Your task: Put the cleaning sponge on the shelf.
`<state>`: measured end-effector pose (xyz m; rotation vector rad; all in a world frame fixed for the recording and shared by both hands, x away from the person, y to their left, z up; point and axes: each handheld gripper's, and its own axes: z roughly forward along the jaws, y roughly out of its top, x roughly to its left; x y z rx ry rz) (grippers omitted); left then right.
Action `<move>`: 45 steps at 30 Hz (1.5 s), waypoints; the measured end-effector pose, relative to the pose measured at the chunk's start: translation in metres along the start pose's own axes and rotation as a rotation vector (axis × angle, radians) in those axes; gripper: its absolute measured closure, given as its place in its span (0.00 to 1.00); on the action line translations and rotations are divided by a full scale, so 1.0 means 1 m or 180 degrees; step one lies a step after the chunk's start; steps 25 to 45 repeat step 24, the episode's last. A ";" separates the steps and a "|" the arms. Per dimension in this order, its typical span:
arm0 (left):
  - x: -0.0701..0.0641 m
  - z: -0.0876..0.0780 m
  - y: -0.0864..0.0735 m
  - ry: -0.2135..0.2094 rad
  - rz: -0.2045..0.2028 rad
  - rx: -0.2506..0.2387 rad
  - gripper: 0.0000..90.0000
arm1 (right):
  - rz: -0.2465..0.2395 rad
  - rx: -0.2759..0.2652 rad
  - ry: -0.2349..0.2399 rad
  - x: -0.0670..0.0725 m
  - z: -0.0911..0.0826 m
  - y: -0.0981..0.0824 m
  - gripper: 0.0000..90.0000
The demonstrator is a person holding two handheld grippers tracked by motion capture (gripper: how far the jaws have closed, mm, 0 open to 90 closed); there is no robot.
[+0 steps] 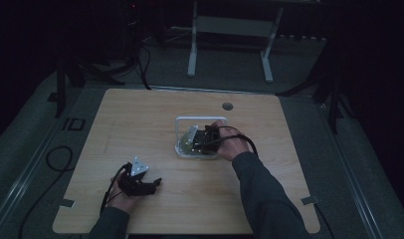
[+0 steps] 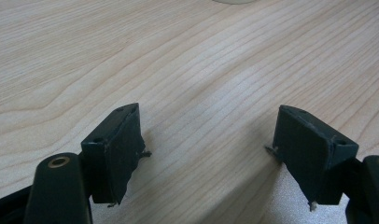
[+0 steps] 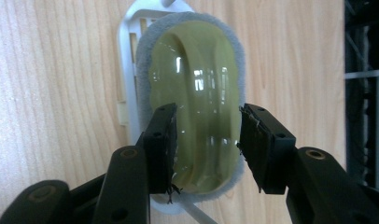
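An oval, glossy yellow-green pad [image 3: 197, 60] with a fuzzy grey rim [image 3: 144, 51] lies on a white plastic tray [image 3: 127, 56] near the table's middle. My right gripper [image 3: 206, 140] points down at it. Its jaws straddle the pad's raised middle ridge with a gap between them and do not clamp it. In the high view the right gripper [image 1: 202, 139] sits over the tray [image 1: 182, 119], the hand covering much of it. My left gripper [image 1: 140, 181] rests at the table's front left, open [image 2: 208, 149] over bare wood with nothing between its fingers.
A round grommet hole [image 1: 227, 106] sits in the wooden table [image 1: 140, 114] behind the tray. A white metal frame [image 1: 192, 50] stands on the floor beyond the table. Cables [image 1: 55, 154] lie on the floor at the left. The room around is dark.
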<state>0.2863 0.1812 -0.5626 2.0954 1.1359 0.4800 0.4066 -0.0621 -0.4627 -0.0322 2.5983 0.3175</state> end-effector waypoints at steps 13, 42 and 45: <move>0.000 0.000 0.000 -0.0001 -0.0003 0.0000 0.27 | 0.0157 -0.0215 -0.0054 0.002 -0.016 -0.006 0.61; 0.000 0.000 0.000 0.0000 -0.0004 -0.0003 0.27 | 0.0592 -0.0400 0.0050 0.009 -0.028 -0.020 0.61; 0.000 0.000 0.000 0.0000 -0.0004 -0.0003 0.27 | 0.0592 -0.0400 0.0050 0.009 -0.028 -0.020 0.61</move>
